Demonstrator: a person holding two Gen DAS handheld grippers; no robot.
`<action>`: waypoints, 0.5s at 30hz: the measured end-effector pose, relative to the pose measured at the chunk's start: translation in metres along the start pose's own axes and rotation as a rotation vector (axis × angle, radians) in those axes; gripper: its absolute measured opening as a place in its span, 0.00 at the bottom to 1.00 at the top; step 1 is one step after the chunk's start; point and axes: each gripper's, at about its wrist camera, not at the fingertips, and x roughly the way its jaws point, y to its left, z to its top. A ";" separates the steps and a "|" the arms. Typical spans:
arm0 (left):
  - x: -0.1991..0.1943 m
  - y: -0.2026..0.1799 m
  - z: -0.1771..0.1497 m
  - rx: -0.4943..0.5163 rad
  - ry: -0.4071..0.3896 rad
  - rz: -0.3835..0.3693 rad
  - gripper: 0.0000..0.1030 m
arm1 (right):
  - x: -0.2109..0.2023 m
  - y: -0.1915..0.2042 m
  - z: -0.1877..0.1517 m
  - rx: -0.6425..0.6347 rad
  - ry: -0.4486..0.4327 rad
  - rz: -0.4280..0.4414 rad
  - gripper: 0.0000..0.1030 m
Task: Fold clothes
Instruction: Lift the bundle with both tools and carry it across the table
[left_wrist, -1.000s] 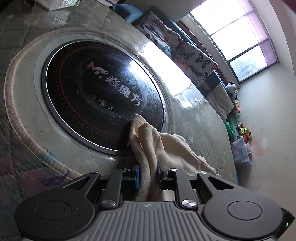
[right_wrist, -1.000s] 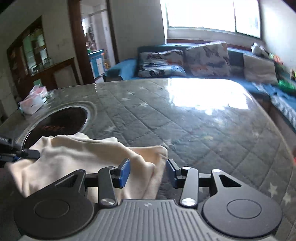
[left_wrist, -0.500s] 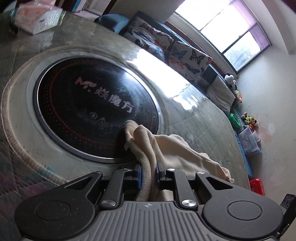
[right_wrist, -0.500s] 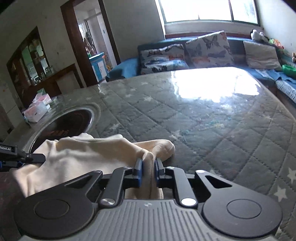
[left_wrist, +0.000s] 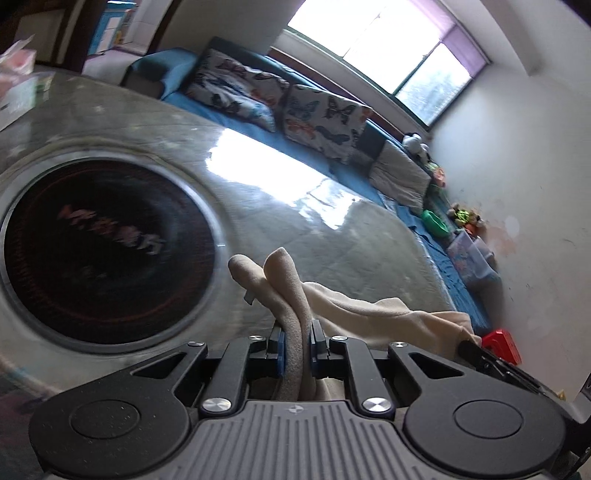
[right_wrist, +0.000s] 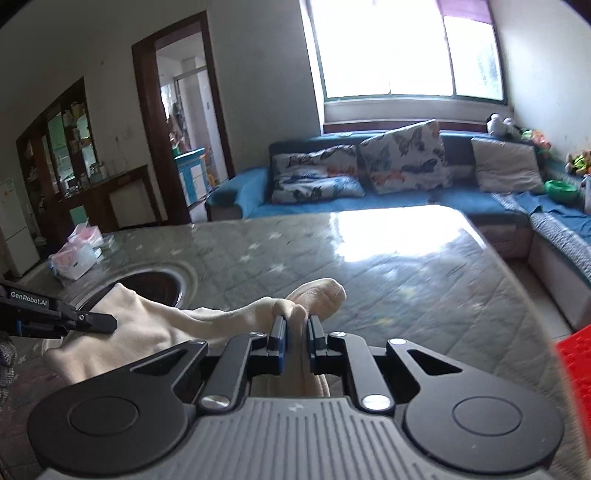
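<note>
Raised off the quilted grey table since a second ago, the cream soft fabric garment is pinched by both left tongs and right tongs, stretched between them, ready for folding.

blue sofa, butterfly cushions, tissue pack

Left gripper clamped on a bunched fold of cream garment, blue-padded fingers pressing it from both sides. Two rounded ends of cloth poking up past the fingertips; the rest trailing right toward a second black gripper at the edge. Beyond, a glossy quilted table with a round black cooktop inset at left, blurred. Blue sofa with butterfly cushions behind.
</note>
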 end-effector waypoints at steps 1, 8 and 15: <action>0.003 -0.006 0.001 0.008 0.003 -0.005 0.13 | -0.003 -0.004 0.002 0.000 -0.009 -0.011 0.10; 0.033 -0.045 0.006 0.072 0.030 -0.020 0.13 | -0.021 -0.034 0.013 0.000 -0.044 -0.088 0.10; 0.062 -0.078 0.004 0.115 0.057 -0.031 0.13 | -0.028 -0.064 0.017 0.016 -0.055 -0.147 0.10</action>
